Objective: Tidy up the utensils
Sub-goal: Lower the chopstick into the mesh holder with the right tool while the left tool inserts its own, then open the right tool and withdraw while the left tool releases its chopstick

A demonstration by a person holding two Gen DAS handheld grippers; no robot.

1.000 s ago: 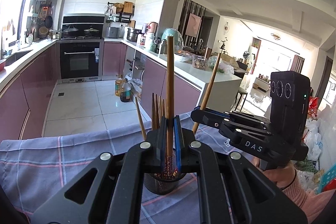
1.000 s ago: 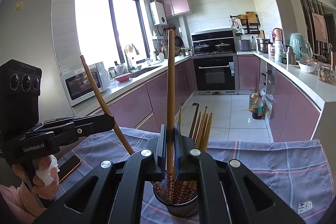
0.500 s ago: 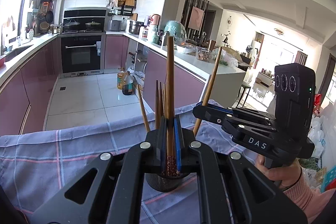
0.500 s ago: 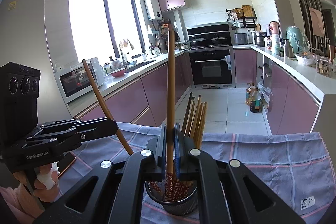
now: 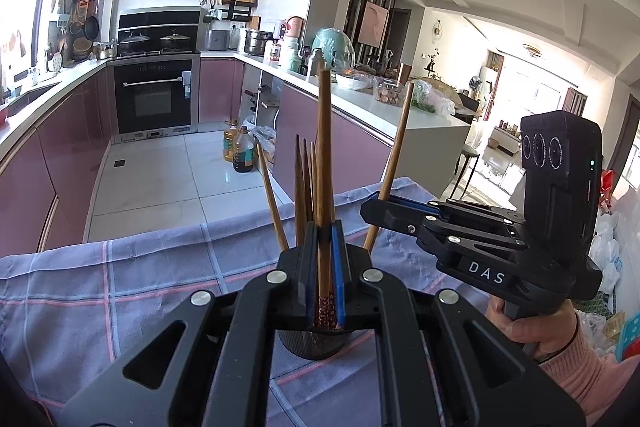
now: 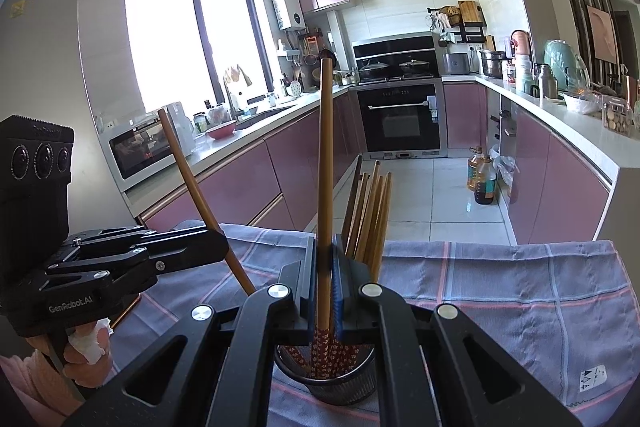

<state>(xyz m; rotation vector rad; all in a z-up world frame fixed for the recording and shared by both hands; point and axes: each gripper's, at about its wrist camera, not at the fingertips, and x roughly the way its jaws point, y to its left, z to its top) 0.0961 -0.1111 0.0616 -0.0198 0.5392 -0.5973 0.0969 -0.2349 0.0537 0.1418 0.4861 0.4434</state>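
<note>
While sunlight is falling across a kitchen of pink cabinets, a bench under a purple checked cloth (image 5: pixel 120 291) is carrying the work. Item one: a dark mesh utensil holder (image 6: pixel 344 383) is standing upright on the cloth, and a bundle of wooden chopsticks (image 6: pixel 368 211) is leaning inside it, patterned red ends down. Item two: the left gripper (image 5: pixel 324 263) is sitting directly over the holder, its jaws closing tight on one upright chopstick (image 5: pixel 323 155) whose lower end is reaching into the cup. Item three: the right gripper (image 6: pixel 324 279) is likewise hanging over the holder, jaws pinching a second chopstick (image 6: pixel 326 163), its patterned tip inside the rim. Each gripper is being held by a hand (image 5: pixel 536 327) in a pink sleeve.
</note>
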